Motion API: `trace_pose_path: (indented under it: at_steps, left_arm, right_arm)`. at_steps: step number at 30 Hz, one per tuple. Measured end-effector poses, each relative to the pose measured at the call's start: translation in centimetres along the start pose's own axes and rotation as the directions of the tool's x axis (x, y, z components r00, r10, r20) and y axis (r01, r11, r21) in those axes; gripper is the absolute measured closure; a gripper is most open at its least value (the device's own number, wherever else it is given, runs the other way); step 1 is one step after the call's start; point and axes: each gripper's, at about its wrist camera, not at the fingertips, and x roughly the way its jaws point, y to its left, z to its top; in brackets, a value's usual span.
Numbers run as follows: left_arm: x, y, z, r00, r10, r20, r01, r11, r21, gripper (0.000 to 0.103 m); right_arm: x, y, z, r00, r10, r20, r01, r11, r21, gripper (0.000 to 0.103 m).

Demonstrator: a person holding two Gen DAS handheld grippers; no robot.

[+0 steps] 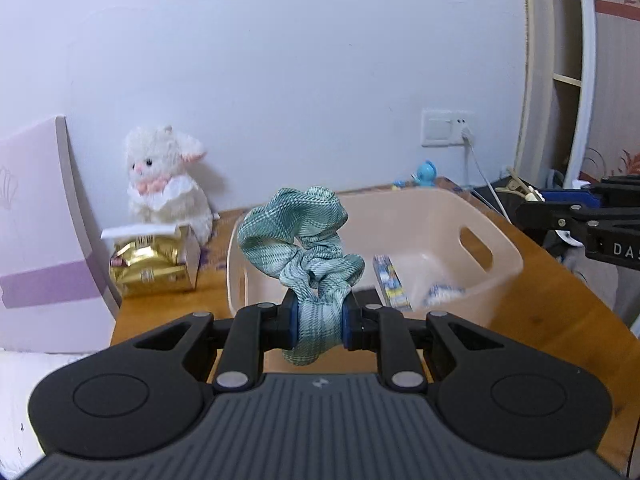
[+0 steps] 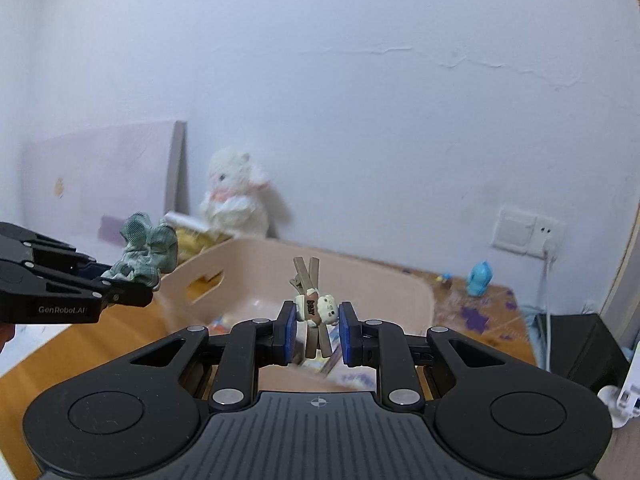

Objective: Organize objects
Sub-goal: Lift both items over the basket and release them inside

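My left gripper (image 1: 319, 325) has its fingers clenched on a green scrunchie (image 1: 302, 236), and my right gripper (image 2: 317, 330) pinches a hair clip (image 2: 313, 304). I hold both above the pink basket (image 1: 436, 216) on the worktop (image 1: 560, 304), ready to drop in.

Soft even indoor light; fisheye edge bending; right view motion-blurred.

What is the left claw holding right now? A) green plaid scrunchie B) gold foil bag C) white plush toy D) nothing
A: the left claw is shut on the green plaid scrunchie, lifted in front of the pink basket; the white plush toy and gold foil bag sit apart on the table.
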Motion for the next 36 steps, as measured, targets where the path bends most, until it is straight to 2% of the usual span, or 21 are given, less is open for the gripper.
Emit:
trace_pose_path:
  at_steps: [5, 9, 14, 18, 20, 23, 24, 26, 27, 28, 29, 30, 34, 36]
  left_arm:
    - [3.8, -0.4, 2.3, 0.997, 0.036, -0.068, -0.036, 0.999, -0.011, 0.081]
    - [7.5, -1.0, 2.8, 0.987, 0.067, -0.145, -0.069, 0.998, -0.006, 0.081]
    - [11.4, -1.5, 2.2, 0.96, 0.103, -0.26, -0.109, 0.994, -0.01, 0.081]
    - [13.5, -1.4, 1.4, 0.936, 0.122, -0.331, -0.133, 0.991, -0.012, 0.08]
    - [14.1, -1.2, 1.0, 0.925, 0.116, -0.361, -0.129, 0.992, -0.013, 0.077]
    - [14.4, -0.9, 0.6, 0.919, 0.105, -0.379, -0.125, 0.992, -0.027, 0.065]
    - [14.3, -0.8, 0.6, 0.919, 0.104, -0.38, -0.124, 0.992, -0.028, 0.056]
    - [14.0, -0.9, 0.7, 0.924, 0.105, -0.367, -0.119, 0.993, -0.016, 0.052]
    - [13.6, -0.9, 0.8, 0.925, 0.116, -0.361, -0.128, 0.992, -0.009, 0.041]
    - [13.2, -1.0, 0.9, 0.928, 0.131, -0.348, -0.141, 0.99, -0.005, 0.034]
    - [12.7, -1.0, 1.0, 0.933, 0.141, -0.332, -0.151, 0.989, -0.004, 0.032]
    - [12.1, -1.0, 1.1, 0.938, 0.141, -0.316, -0.151, 0.989, -0.008, 0.027]
    - [10.1, -1.2, 1.4, 0.949, 0.121, -0.29, -0.132, 0.991, -0.017, 0.025]
    - [9.1, -1.5, 1.3, 0.952, 0.13, -0.278, -0.138, 0.99, -0.011, 0.025]
  right_arm:
    - [3.0, -1.5, 1.6, 1.0, -0.025, -0.018, 0.026, 0.998, 0.058, 0.083]
    - [5.6, -2.2, 1.7, 0.997, -0.05, -0.055, 0.055, 0.995, 0.083, 0.083]
    - [8.7, -1.9, 1.2, 0.99, -0.085, -0.117, 0.093, 0.994, 0.06, 0.083]
    - [11.4, -2.1, 0.3, 0.978, -0.078, -0.196, 0.098, 0.991, 0.096, 0.082]
    - [12.3, -2.0, -0.3, 0.97, -0.076, -0.23, 0.102, 0.99, 0.1, 0.081]
    - [13.4, -1.7, -1.1, 0.961, -0.084, -0.263, 0.112, 0.989, 0.094, 0.08]
    - [13.7, -1.6, -1.3, 0.959, -0.081, -0.272, 0.111, 0.989, 0.096, 0.073]
    - [13.8, -1.6, -1.5, 0.957, -0.078, -0.279, 0.111, 0.988, 0.104, 0.065]
    - [13.8, -1.5, -1.4, 0.957, -0.075, -0.28, 0.109, 0.988, 0.107, 0.057]
    - [13.5, -1.4, -1.4, 0.958, -0.075, -0.278, 0.109, 0.988, 0.108, 0.051]
    - [13.2, -1.3, -1.2, 0.959, -0.076, -0.272, 0.109, 0.988, 0.108, 0.038]
    - [12.8, -1.2, -1.0, 0.962, -0.08, -0.26, 0.111, 0.988, 0.107, 0.031]
    - [10.4, -0.9, -0.3, 0.971, -0.081, -0.227, 0.107, 0.989, 0.105, 0.021]
    - [9.3, -0.7, -0.1, 0.972, -0.083, -0.22, 0.108, 0.989, 0.104, 0.007]
